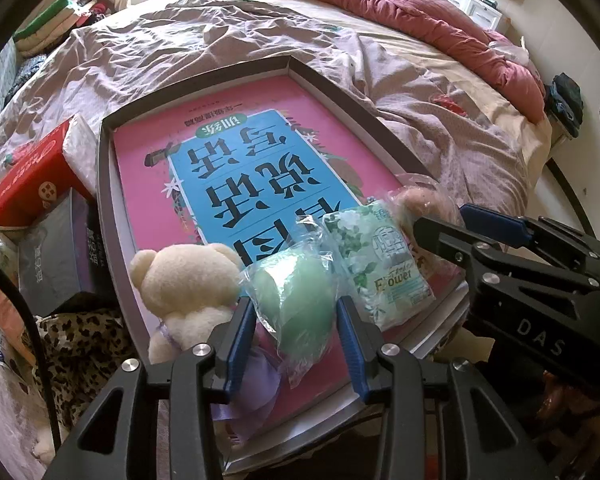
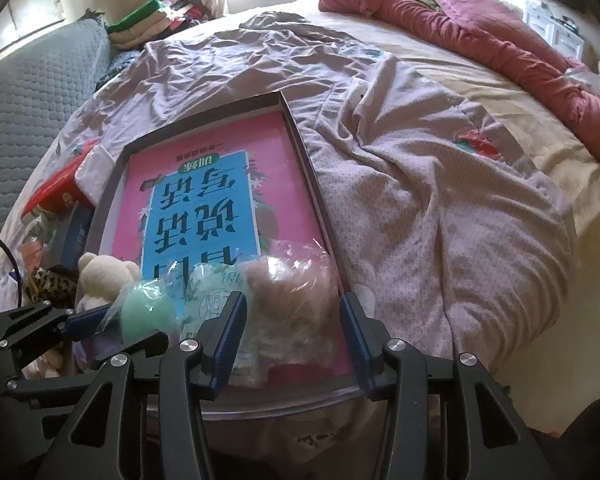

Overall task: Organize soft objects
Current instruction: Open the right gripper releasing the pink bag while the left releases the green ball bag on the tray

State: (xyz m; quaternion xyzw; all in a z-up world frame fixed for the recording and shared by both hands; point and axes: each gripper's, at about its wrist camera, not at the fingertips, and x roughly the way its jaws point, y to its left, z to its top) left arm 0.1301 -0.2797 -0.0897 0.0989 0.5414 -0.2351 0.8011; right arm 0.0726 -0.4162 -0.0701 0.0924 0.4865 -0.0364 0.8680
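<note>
Left gripper [image 1: 296,336]: jaws straddle bagged green sponge [image 1: 296,300]; grip unclear.
Right gripper [image 2: 292,332]: likewise around bagged brown plush [image 2: 292,284].
Tissue pack [image 1: 384,276]: "Flower".
Tray [image 1: 340,92]: far half bare.

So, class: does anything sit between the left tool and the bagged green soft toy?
Nothing visible does. The left tool already has the bagged green soft toy between its fingers, with the cream teddy left of it and the tissue pack right.

One cream teddy bear [image 1: 188,280], one green bagged sponge [image 1: 296,300], one tissue pack [image 1: 380,264], one tray [image 1: 108,208], two hand-held grippers.
</note>
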